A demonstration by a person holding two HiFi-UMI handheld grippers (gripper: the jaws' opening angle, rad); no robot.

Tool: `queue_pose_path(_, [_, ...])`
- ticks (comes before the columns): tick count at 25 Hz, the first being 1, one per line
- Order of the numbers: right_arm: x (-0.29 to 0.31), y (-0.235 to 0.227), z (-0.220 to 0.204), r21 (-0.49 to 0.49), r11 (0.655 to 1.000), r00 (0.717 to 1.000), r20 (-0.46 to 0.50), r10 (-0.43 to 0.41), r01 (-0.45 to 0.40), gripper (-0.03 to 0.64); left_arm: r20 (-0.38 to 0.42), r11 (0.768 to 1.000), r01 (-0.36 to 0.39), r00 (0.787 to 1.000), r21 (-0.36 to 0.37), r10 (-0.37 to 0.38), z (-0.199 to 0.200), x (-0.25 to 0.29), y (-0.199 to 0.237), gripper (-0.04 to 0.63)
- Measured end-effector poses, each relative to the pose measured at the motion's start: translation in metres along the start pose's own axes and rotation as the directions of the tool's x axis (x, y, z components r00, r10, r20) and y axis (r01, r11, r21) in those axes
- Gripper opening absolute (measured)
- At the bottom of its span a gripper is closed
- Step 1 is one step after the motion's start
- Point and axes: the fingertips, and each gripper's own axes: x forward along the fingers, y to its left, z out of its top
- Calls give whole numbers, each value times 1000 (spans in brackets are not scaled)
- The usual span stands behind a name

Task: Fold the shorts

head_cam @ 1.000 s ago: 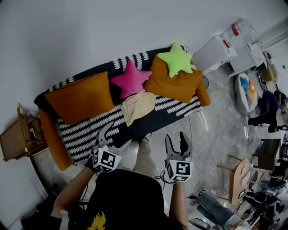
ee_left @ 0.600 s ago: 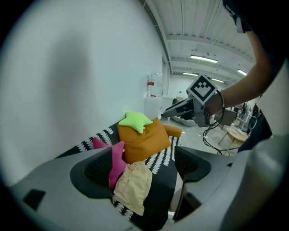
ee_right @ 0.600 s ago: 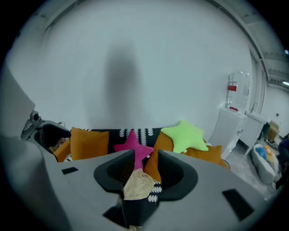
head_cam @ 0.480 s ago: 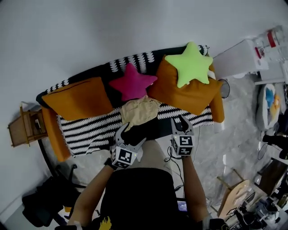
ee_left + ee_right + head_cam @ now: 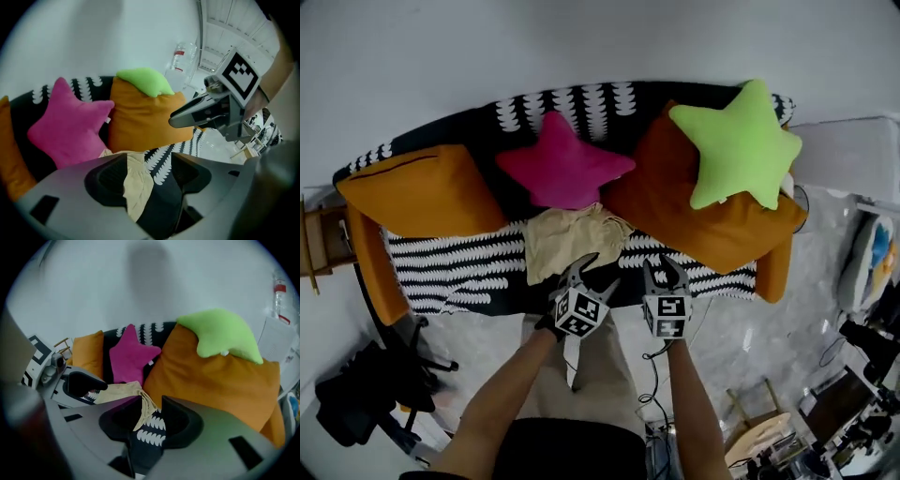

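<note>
Crumpled beige shorts [image 5: 570, 239] lie on the striped sofa seat [image 5: 450, 267], just below a pink star pillow. My left gripper [image 5: 595, 272] hovers at the shorts' near right corner. Its jaws have just been closing, but they remain open; the shorts [image 5: 136, 185] show in the gap beyond the left gripper [image 5: 149, 180], ungripped. My right gripper [image 5: 663, 269] is to the right, over the seat's front edge, clear of the cloth. Its jaws have also been closing and keep a gap. From the right gripper [image 5: 150, 420] the shorts [image 5: 119, 392] lie ahead and to the left.
A pink star pillow [image 5: 562, 169], a green star pillow [image 5: 741, 141] and orange cushions [image 5: 422, 192] [image 5: 694, 211] line the sofa back. A wooden side table [image 5: 314, 248] stands at the left and a dark bag [image 5: 356, 403] lies on the floor. The person's legs [image 5: 591, 375] are against the sofa front.
Both grippers have travelled forward and down from in front of the body to the sofa's front edge. The head has leaned in, so the sofa fills more of the view.
</note>
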Motion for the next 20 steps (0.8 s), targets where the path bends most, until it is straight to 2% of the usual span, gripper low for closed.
queue_pose_path(3, [56,-12,-46,39,999,998,-64,27,-24,141,-54,999,-22,998,-39,20,-41,74,13,274])
queue_pose_path(6, [109,-17,-79,84,995,995,-86,51,-44,139,-123,1000,-2,992,-14,0,-76,133,25,273])
queue_pose_path(9, [137,-15,-98,79,995,991,-109,75,-67,138,-162,1000,15,987,-2,-15,-101,168,25,273])
queue_pose_path(13, [161,-18,-103,73,993,986,-137,99,-89,138,-160,1000,-16,987,-5,15,-101,180,32,220])
queue_pose_path(17, [177,-9,-116,68,991,972,-200,124,-113,132,-163,1000,-9,987,11,10,-104,170,28,146])
queue_pose_path(19, [183,-8,-117,64,991,972,-201,125,-114,88,-138,999,-31,990,17,33,-99,164,35,62])
queue_pose_path(20, [187,-9,-115,55,992,974,-188,123,-114,60,-122,999,-46,991,23,49,-96,161,41,52])
